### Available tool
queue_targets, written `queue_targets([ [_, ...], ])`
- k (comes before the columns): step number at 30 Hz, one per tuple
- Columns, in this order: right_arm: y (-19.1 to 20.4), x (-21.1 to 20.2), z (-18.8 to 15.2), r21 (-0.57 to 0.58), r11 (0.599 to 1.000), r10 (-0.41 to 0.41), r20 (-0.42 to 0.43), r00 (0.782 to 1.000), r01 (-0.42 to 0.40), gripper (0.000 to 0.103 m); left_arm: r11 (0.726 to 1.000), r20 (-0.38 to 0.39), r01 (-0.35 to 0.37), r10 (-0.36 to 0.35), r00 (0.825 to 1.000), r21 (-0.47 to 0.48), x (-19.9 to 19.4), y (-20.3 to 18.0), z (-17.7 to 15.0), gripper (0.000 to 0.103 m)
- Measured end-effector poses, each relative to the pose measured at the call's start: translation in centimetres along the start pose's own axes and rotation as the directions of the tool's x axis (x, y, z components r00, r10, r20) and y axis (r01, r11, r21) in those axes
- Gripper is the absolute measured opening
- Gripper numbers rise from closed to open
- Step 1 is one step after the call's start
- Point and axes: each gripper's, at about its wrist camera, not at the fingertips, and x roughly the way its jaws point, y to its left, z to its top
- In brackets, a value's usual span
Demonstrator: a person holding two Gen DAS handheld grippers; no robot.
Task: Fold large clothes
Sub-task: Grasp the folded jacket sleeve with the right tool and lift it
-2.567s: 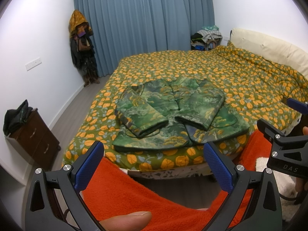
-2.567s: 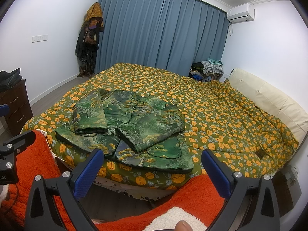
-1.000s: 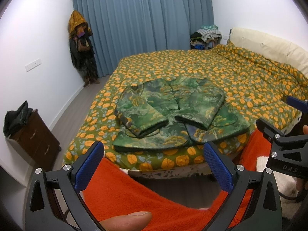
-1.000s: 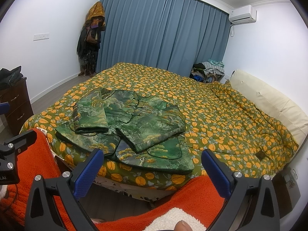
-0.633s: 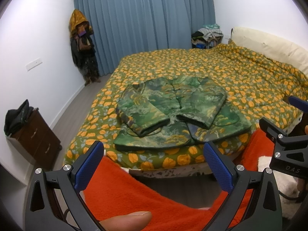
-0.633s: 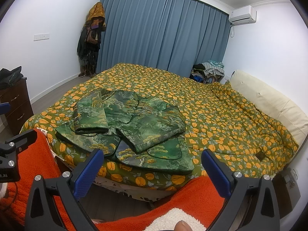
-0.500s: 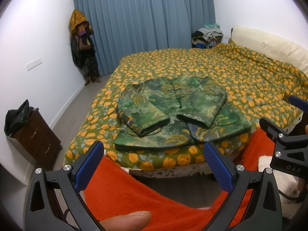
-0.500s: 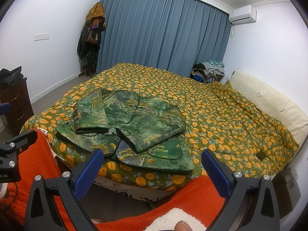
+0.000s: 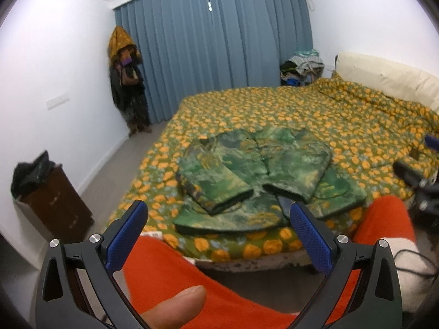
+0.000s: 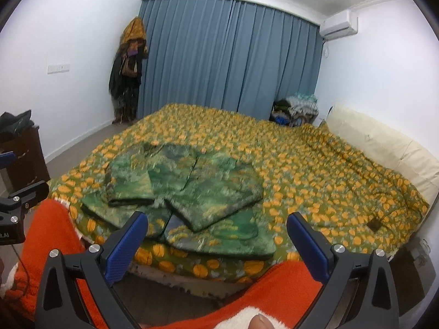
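A green patterned jacket (image 9: 255,175) lies flat near the foot of the bed (image 9: 343,115), both sleeves folded in over its front. It also shows in the right wrist view (image 10: 189,192). My left gripper (image 9: 218,235) is open and empty, held off the bed's near edge, short of the jacket's hem. My right gripper (image 10: 216,238) is open and empty, also short of the hem. The right gripper's body shows at the right edge of the left wrist view (image 9: 419,183).
The bed has a green and orange quilt (image 10: 315,164) and a cream headboard (image 10: 384,148). A dark cabinet (image 9: 57,203) stands on the left. Coats (image 9: 126,82) hang by the blue curtain (image 9: 219,54). Orange sleeves (image 9: 175,271) fill the foreground.
Both grippers have moved a little closer to the bed and the jacket. The views are slightly blurred by motion. Both stay open.
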Motion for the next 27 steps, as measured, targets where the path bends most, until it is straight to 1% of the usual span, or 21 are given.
queue_targets([
  [2,-0.4,-0.3,0.7,-0.025,0.999,-0.02,0.061,0.998,0.021,0.103,1.0,-0.004,-0.006,0.007,1.0,0.012,0.6,0.2,0.5,0.103],
  [4,-0.8,-0.2,1.4,-0.05,0.998,-0.031,0.109,0.994,0.036,0.103,1.0,-0.011,-0.009,0.009,1.0,0.004,1.2,0.6,1.1,0.103],
  [7,-1.5,0.3,2.6,-0.048,0.999,0.004,0.141,0.99,0.003,0.103,0.999,-0.026,0.021,-0.022,0.999,-0.03,2.0,1.2,2.2,0.103],
  [10,-1.6,1.2,3.2,-0.095,0.995,0.047,0.15,0.988,-0.033,0.103,0.998,-0.02,0.022,-0.023,1.0,-0.052,2.7,1.5,3.0,0.103],
  [13,-1.3,2.5,3.2,-0.13,0.991,0.047,0.117,0.992,-0.031,0.103,0.998,-0.033,0.045,-0.047,0.998,-0.053,3.7,1.7,3.6,0.103],
  [14,-1.3,2.9,3.0,-0.123,0.991,0.059,0.102,0.993,-0.047,0.103,0.998,-0.037,0.046,-0.048,0.998,-0.047,4.1,1.7,3.7,0.103],
  [15,-1.5,3.5,2.8,-0.106,0.991,0.093,0.087,0.992,-0.084,0.103,0.998,-0.041,0.046,-0.048,0.998,-0.04,4.5,1.6,3.8,0.103],
  [16,-1.5,4.3,2.5,-0.095,0.989,0.123,0.065,0.99,-0.116,0.103,0.998,-0.048,0.054,-0.056,0.997,-0.035,4.9,1.6,3.8,0.103],
  [18,-1.1,5.5,1.8,-0.095,0.984,0.156,0.028,0.987,-0.152,0.103,0.996,-0.068,0.073,-0.076,0.995,-0.041,5.8,1.6,3.9,0.103],
  [21,0.3,8.1,0.3,-0.164,0.976,0.142,-0.01,0.99,-0.141,0.103,0.994,-0.094,0.089,-0.094,0.991,-0.06,7.1,1.8,3.8,0.103],
  [22,0.9,9.3,-0.1,-0.193,0.97,0.146,-0.036,0.989,-0.15,0.103,0.994,-0.104,0.09,-0.097,0.99,-0.066,7.6,1.9,3.8,0.103],
  [24,1.8,11.4,-0.8,-0.23,0.954,0.178,-0.087,0.98,-0.194,0.103,0.993,-0.119,0.092,-0.1,0.988,-0.073,8.7,2.0,3.8,0.103],
  [25,2.3,13.0,-1.2,-0.247,0.942,0.205,-0.117,0.972,-0.229,0.103,0.993,-0.124,0.094,-0.102,0.987,-0.075,9.2,2.1,3.8,0.103],
  [26,2.6,14.0,-1.4,-0.258,0.934,0.219,-0.132,0.967,-0.247,0.103,0.993,-0.126,0.091,-0.1,0.987,-0.075,9.6,2.2,3.7,0.103],
  [27,3.1,15.7,-1.8,-0.277,0.919,0.242,-0.161,0.957,-0.279,0.103,0.994,-0.127,0.083,-0.091,0.988,-0.066,10.0,2.1,3.7,0.103],
])
